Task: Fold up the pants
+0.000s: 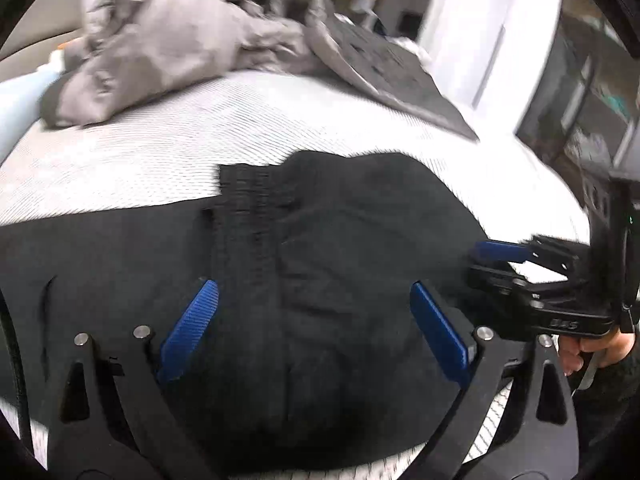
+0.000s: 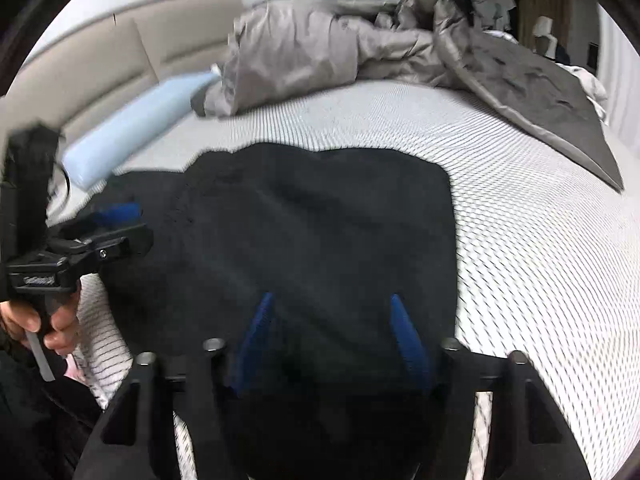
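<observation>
Black pants [image 1: 304,280] lie on the white striped bed [image 1: 140,148], the elastic waistband [image 1: 248,192] lying on top near the far edge. My left gripper [image 1: 314,292] is open just above the pants, blue pads spread wide. My right gripper [image 2: 332,304] is open over the pants [image 2: 320,232] near their right side. In the left wrist view the right gripper [image 1: 492,254] is at the pants' right edge; in the right wrist view the left gripper [image 2: 120,216] hovers at their left.
A crumpled grey duvet [image 1: 192,36] lies at the far side of the bed, also in the right wrist view [image 2: 360,52]. A light blue pillow [image 2: 132,128] rests by the beige headboard [image 2: 100,52]. Dark shelving [image 1: 592,112] stands at right.
</observation>
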Action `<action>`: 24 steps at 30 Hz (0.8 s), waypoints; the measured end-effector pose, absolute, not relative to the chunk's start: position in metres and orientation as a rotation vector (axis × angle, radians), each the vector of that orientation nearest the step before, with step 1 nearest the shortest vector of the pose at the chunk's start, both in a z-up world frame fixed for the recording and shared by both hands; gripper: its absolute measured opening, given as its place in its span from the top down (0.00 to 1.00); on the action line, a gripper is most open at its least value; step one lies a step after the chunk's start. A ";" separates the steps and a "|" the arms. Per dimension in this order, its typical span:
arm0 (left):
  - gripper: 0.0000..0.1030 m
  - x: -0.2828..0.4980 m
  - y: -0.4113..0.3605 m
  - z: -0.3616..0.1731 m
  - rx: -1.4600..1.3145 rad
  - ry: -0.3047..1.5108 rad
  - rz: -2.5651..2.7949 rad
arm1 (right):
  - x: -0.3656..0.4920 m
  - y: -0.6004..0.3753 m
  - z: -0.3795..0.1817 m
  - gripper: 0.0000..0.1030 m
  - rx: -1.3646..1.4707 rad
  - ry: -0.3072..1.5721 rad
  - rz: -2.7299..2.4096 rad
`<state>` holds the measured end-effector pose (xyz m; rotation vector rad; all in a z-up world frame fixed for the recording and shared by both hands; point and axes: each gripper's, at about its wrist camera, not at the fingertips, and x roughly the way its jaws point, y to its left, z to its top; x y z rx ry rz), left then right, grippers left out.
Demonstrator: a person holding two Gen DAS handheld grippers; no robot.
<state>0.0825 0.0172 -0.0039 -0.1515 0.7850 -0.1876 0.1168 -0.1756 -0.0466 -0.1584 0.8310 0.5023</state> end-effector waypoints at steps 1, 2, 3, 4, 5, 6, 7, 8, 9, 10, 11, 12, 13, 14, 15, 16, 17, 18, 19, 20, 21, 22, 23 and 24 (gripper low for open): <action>0.13 0.087 0.013 -0.009 -0.139 0.812 -0.195 | 0.125 -0.168 -0.052 0.60 -0.176 0.860 0.493; 0.17 0.089 0.005 -0.015 -0.118 0.850 -0.192 | 0.124 -0.167 -0.055 0.61 -0.191 0.880 0.487; 0.21 0.093 0.001 -0.021 -0.088 0.892 -0.176 | 0.126 -0.160 -0.062 0.61 -0.224 0.903 0.484; 0.30 0.095 -0.001 -0.025 -0.057 0.918 -0.163 | 0.126 -0.156 -0.065 0.61 -0.247 0.909 0.483; 0.34 0.095 0.002 -0.027 -0.044 0.927 -0.143 | 0.126 -0.155 -0.069 0.61 -0.272 0.912 0.479; 0.34 0.095 0.007 -0.028 -0.063 0.933 -0.142 | 0.126 -0.157 -0.070 0.61 -0.285 0.907 0.471; 0.34 0.093 0.012 -0.027 -0.091 0.932 -0.153 | 0.126 -0.162 -0.069 0.61 -0.286 0.902 0.457; 0.33 0.091 0.017 -0.026 -0.113 0.927 -0.161 | 0.127 -0.170 -0.068 0.61 -0.282 0.898 0.426; 0.33 0.088 0.018 -0.026 -0.113 0.924 -0.161 | 0.130 -0.179 -0.066 0.61 -0.273 0.895 0.385; 0.33 0.087 0.017 -0.026 -0.108 0.921 -0.159 | 0.133 -0.189 -0.065 0.62 -0.254 0.895 0.345; 0.33 0.086 0.016 -0.024 -0.101 0.924 -0.152 | 0.135 -0.195 -0.064 0.61 -0.225 0.899 0.338; 0.33 0.084 0.015 -0.022 -0.101 0.927 -0.146 | 0.135 -0.201 -0.061 0.61 -0.192 0.898 0.351; 0.33 0.081 0.015 -0.016 -0.111 0.930 -0.141 | 0.134 -0.204 -0.055 0.61 -0.162 0.885 0.366; 0.33 0.076 0.015 -0.007 -0.134 0.912 -0.152 | 0.133 -0.206 -0.050 0.61 -0.150 0.868 0.377; 0.32 0.076 0.017 0.002 -0.148 0.888 -0.170 | 0.133 -0.206 -0.043 0.59 -0.141 0.849 0.391; 0.27 0.073 0.018 0.011 -0.158 0.856 -0.190 | 0.133 -0.204 -0.037 0.54 -0.134 0.833 0.410; 0.23 0.074 0.018 0.018 -0.158 0.837 -0.201 | 0.133 -0.202 -0.032 0.52 -0.133 0.822 0.430; 0.23 0.079 0.016 0.025 -0.140 0.822 -0.203 | 0.137 -0.197 -0.029 0.52 -0.137 0.818 0.447; 0.23 0.088 0.013 0.030 -0.119 0.812 -0.200 | 0.144 -0.190 -0.026 0.52 -0.145 0.820 0.459; 0.23 0.095 0.011 0.034 -0.098 0.804 -0.193 | 0.142 -0.186 -0.022 0.52 -0.150 0.821 0.466; 0.23 0.107 0.008 0.037 -0.080 0.804 -0.187 | 0.153 -0.178 -0.020 0.52 -0.153 0.827 0.480; 0.23 0.119 0.006 0.037 -0.067 0.805 -0.192 | 0.163 -0.171 -0.020 0.52 -0.152 0.843 0.495; 0.24 0.132 0.005 0.034 -0.056 0.818 -0.191 | 0.172 -0.165 -0.021 0.52 -0.157 0.857 0.503; 0.26 0.143 0.005 0.031 -0.048 0.845 -0.187 | 0.179 -0.158 -0.022 0.52 -0.165 0.867 0.510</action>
